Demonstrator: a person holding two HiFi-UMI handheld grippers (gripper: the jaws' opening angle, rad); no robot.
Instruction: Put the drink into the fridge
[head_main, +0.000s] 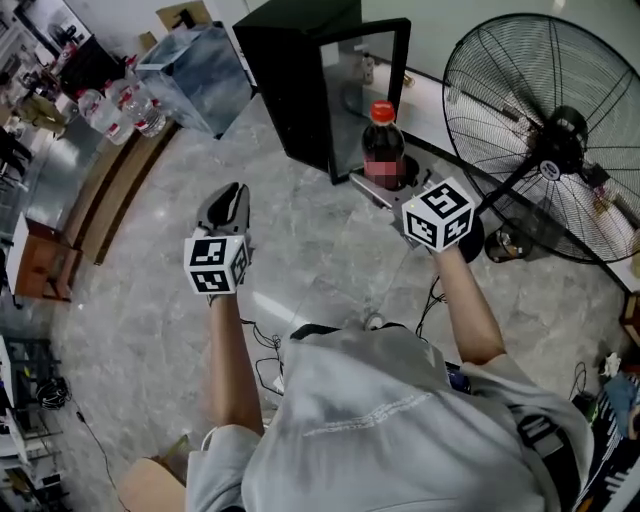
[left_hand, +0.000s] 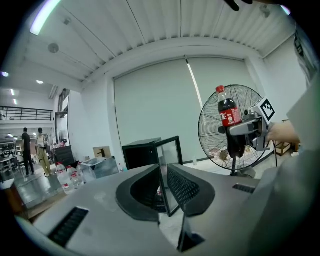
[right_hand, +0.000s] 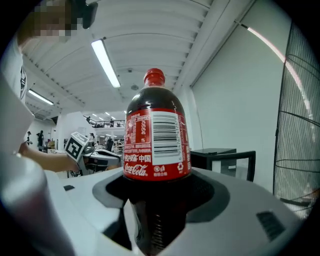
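- The drink – a cola bottle (right_hand: 156, 135) with a red cap and red label – stands upright in the right gripper (head_main: 385, 183). It is off the floor, just in front of the fridge.
- The right jaws are clamped on the dark lower body, below the label. Most of the bottle, neck and cap included, rises above the hold.
- The left gripper (left_hand: 164, 187) is empty. Its jaws stand a narrow slit apart, with only the fridge door showing through the gap.
- The fridge (head_main: 300, 70) is a small black box on the floor at the far side, its glass door (head_main: 372, 62) swung open. A big floor fan (head_main: 545, 140) stands to its right.
- Handling, as I judge it: the bottle looks nearly full, so it is fairly heavy and top-heavy over such a low hold. The plastic wall is smooth, round and gives a little – it could twist or tip in the jaws if swung fast.
- The wide straight body is the best place to hold it. The tapering shoulder and neck would let it slip.
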